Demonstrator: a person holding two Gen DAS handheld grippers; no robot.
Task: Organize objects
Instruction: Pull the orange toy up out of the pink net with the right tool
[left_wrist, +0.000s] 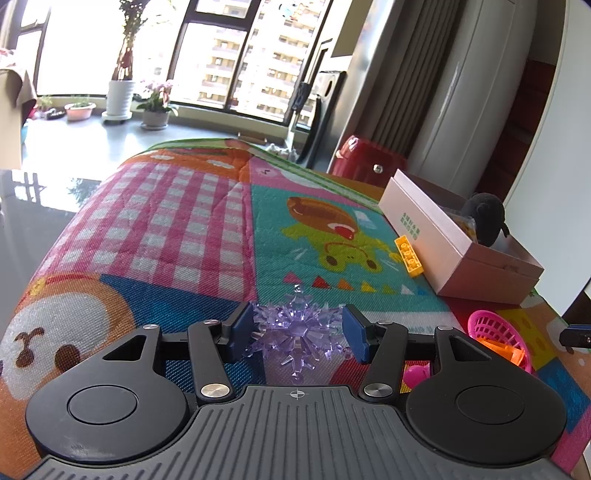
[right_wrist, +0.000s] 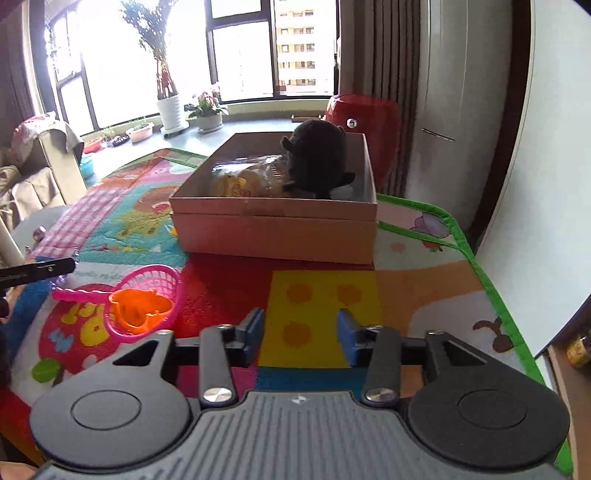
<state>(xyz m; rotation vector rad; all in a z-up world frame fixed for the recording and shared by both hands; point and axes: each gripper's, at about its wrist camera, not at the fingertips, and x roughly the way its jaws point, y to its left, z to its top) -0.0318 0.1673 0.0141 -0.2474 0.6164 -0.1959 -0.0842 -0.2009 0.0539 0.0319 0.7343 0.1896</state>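
Left claw: jaws about half spread, pads set against the side arms of one purple crystal snowflake. The snowflake lies flat between the pads, its arms radiating all round, the longest one pointing away from the claw and another back toward the claw's body. Whether it is lifted off the play mat or still resting on it cannot be told.

Ahead and right of the left claw: one yellow toy brick, long axis running away from the claw and slightly leftward, lying just beside the near wall of the cardboard box. Studs face up.

Right claw: jaws partly apart, nothing between them; only the mat's yellow patch shows in the gap.

Straight ahead of the right claw, well apart: the one open box, its long axis running away from the claw. Inside: one dark plush toy, upright at the far right, and one clear bag of yellowish items to its left.

Left of the right claw, near: one pink basket lying on its side, mouth toward the claw, handle pointing left. One orange cup sits inside it.

Count: two claws, one of each other item.
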